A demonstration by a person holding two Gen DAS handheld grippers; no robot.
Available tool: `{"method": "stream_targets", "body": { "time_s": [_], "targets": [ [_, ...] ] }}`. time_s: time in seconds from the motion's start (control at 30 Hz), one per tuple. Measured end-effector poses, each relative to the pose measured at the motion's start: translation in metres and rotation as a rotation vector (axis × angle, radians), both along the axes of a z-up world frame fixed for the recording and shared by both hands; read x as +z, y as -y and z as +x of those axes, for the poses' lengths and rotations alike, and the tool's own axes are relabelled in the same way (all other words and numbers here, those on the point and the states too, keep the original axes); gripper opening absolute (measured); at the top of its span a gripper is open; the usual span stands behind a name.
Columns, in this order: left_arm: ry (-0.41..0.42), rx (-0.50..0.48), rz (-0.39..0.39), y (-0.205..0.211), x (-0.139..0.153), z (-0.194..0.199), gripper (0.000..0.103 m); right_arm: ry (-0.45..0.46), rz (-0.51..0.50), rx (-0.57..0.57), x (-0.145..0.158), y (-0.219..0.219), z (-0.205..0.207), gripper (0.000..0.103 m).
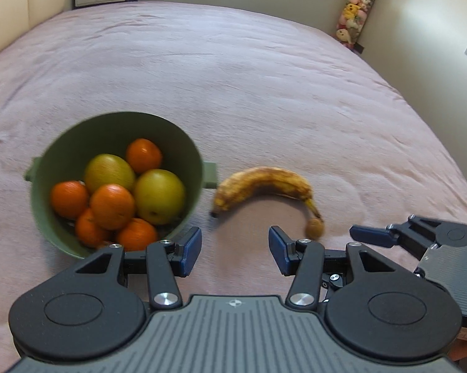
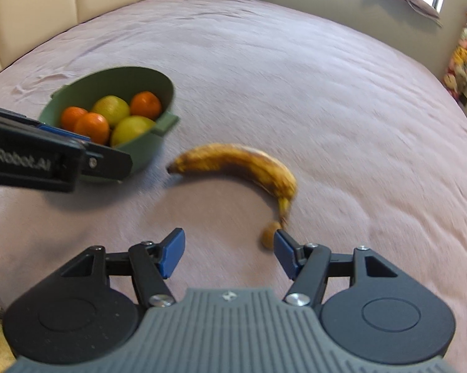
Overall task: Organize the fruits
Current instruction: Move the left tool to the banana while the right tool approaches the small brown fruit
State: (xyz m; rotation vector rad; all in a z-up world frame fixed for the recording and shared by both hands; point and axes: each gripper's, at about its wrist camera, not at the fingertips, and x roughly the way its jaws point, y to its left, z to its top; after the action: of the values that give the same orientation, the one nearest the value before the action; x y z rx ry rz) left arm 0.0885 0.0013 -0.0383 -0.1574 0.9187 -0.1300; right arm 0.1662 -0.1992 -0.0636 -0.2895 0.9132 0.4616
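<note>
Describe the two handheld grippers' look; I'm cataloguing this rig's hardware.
Both match: the left gripper and right gripper have black linkage arms with silver screws, round black discs, blue finger pads and a ribbed grey body with a small emblem. White lettering runs along the left gripper's side in the right view.

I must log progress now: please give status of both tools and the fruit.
Left tool open, empty. Right tool open, empty. Banana on bedcover, outside green bowl; oranges already inside. Path clear.
</note>
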Motion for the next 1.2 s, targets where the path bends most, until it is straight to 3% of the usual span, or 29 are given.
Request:
{"method": "stream_targets", "body": {
  "time_s": [0.13,0.33,0.53,0.87,1.07,1.2],
  "targets": [
    [0.000,-0.021,-0.012,0.011,-0.008,-0.001,0.059,-0.017,-0.003,-0.039,-0.008,0.015,-0.002,0.060],
    [0.021,-0.070,0.000,0.024,-0.020,-0.001,0.059,-0.050,0.025,-0.091,-0.021,0.035,0.001,0.048],
    [0.032,-0.121,0.006,0.031,-0.033,0.000,0.056,-0.066,0.034,-0.138,-0.031,0.047,0.007,0.046],
    [0.049,-0.125,0.046,0.042,-0.045,0.008,0.050,-0.037,0.099,-0.096,-0.035,0.041,0.021,0.040],
    [0.078,-0.108,0.162,0.052,-0.054,0.014,0.050,-0.051,0.131,-0.127,-0.039,0.037,0.039,0.030],
    [0.115,-0.084,0.297,0.061,-0.063,0.017,0.050,-0.077,0.163,-0.162,-0.044,0.041,0.049,0.030]
  ]
}}
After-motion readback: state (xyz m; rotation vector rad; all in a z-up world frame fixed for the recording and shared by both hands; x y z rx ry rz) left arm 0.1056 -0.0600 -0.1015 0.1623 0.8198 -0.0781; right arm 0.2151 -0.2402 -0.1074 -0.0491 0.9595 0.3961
